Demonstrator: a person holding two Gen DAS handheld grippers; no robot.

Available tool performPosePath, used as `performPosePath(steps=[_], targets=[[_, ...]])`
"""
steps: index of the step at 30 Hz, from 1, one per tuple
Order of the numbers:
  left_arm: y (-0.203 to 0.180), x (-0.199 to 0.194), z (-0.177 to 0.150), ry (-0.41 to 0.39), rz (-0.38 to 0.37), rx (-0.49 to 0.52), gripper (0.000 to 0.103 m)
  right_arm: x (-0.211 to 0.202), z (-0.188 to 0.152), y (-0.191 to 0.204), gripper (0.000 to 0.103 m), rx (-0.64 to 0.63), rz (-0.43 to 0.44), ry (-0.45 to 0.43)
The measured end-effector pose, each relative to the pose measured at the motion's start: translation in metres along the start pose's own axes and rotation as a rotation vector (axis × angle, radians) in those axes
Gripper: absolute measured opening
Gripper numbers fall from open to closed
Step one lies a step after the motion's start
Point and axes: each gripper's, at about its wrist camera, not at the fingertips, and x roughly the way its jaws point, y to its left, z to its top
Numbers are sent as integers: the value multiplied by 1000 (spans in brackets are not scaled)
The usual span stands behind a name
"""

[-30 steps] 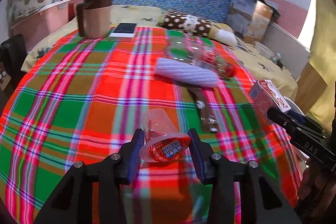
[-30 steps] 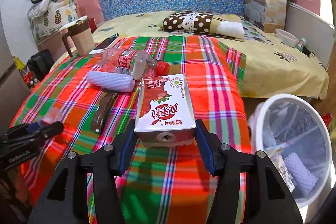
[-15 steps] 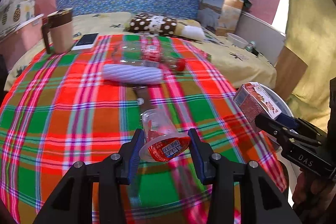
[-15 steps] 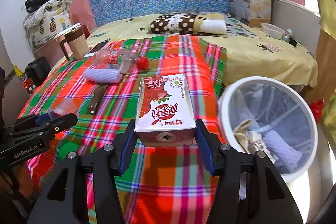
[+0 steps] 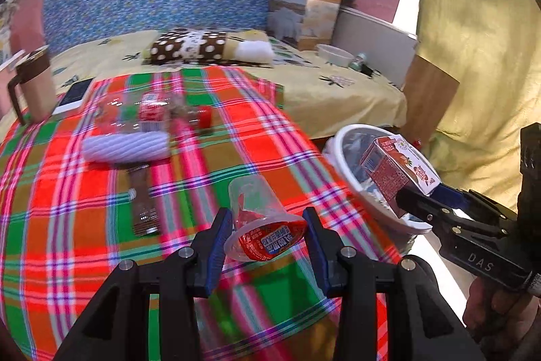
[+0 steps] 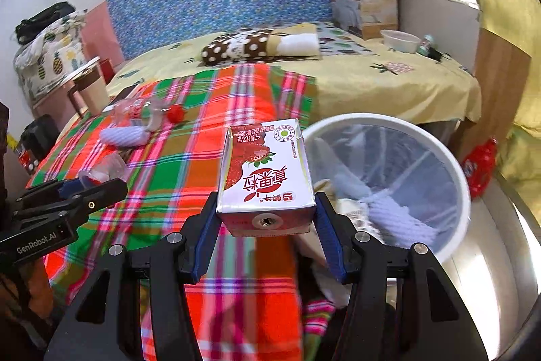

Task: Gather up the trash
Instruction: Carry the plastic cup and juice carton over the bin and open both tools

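Observation:
My left gripper (image 5: 267, 234) is shut on a clear plastic cup with a red foil lid (image 5: 262, 219), held above the plaid cloth (image 5: 67, 192). My right gripper (image 6: 266, 227) is shut on a red-and-white strawberry milk carton (image 6: 265, 171), which hangs over the cloth's edge beside the white trash bin (image 6: 463, 188). From the left wrist view the carton (image 5: 395, 168) shows in front of the bin (image 5: 341, 137). A clear bottle with a red cap (image 5: 152, 114), a white ribbed foam sleeve (image 5: 125, 146) and a brown wrapper (image 5: 142, 202) lie on the cloth.
A brown mug (image 5: 33, 90) and a phone (image 5: 74, 93) sit at the cloth's far left. A dotted pillow (image 5: 196, 48), a cardboard box (image 5: 304, 12) and a white bowl (image 5: 336, 54) lie on the yellow bed behind. The bin holds a clear liner and some trash.
Both grippers have swung to the right with their loads. The bin has come into the left wrist view and sits closer and larger in the right wrist view.

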Motion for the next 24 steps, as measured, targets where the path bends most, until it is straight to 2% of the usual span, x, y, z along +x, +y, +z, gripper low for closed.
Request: performPosePath(steps=[11,24], targets=[[-57,30,17,21,-101,96,43,-7,-6,-49,56,93,-86,-1],[-115,74,35,58,-195,187,43,5,-12,-84,56,147,-111,44]])
